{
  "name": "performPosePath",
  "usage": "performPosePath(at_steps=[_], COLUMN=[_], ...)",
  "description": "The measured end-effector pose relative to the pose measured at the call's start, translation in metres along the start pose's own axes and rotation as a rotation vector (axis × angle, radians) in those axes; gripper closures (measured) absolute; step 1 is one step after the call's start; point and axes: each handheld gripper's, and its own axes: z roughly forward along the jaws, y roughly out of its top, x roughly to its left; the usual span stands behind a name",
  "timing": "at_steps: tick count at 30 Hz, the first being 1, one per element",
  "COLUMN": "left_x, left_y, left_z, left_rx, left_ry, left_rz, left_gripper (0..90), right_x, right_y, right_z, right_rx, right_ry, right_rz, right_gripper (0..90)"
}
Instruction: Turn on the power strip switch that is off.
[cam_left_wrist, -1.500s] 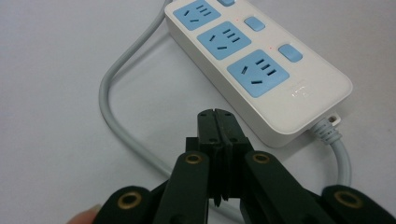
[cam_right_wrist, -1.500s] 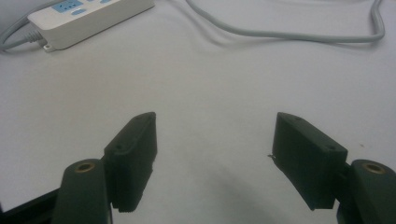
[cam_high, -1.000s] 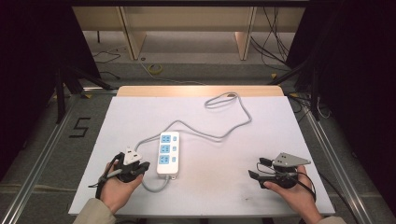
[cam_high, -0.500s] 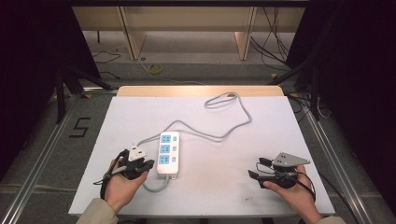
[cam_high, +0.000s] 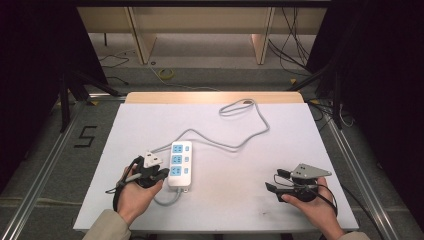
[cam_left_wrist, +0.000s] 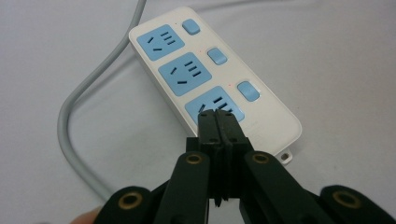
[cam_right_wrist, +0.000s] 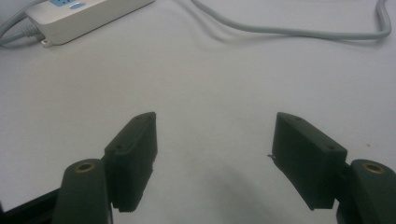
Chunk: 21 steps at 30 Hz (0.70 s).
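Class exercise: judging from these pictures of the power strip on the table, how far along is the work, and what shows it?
Early stage. Done: the power strip lies flat on the table, sockets up, its grey cable trailing away. In hand: the left gripper, jaws shut and holding nothing, points at the nearest blue socket. Left: probably pressing a blue switch; contact cannot be told. The right gripper rests open, apart.

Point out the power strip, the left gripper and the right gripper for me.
power strip (cam_high: 180, 165), high view, on its white casing.
left gripper (cam_left_wrist: 217, 122), left gripper view, at its closed jaw tips.
right gripper (cam_right_wrist: 215, 135), right gripper view, midway between its open jaws.
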Motion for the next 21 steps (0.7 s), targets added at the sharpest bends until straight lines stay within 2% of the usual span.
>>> performPosePath(at_steps=[9,21], left_x=[-0.004,-0.004], left_y=[0.009,0.018], left_z=[0.006,0.015], left_rx=[0.003,0.015], left_ry=[-0.001,-0.007], left_rz=[0.014,0.004], left_gripper=[89.8,89.8], right_x=[0.0,0.0], right_y=[0.0,0.0], right_z=[-0.001,0.0], right_rx=[-0.002,0.003], right_ry=[0.001,0.003], right_rz=[0.0,-0.001], right_gripper=[31.8,31.8])
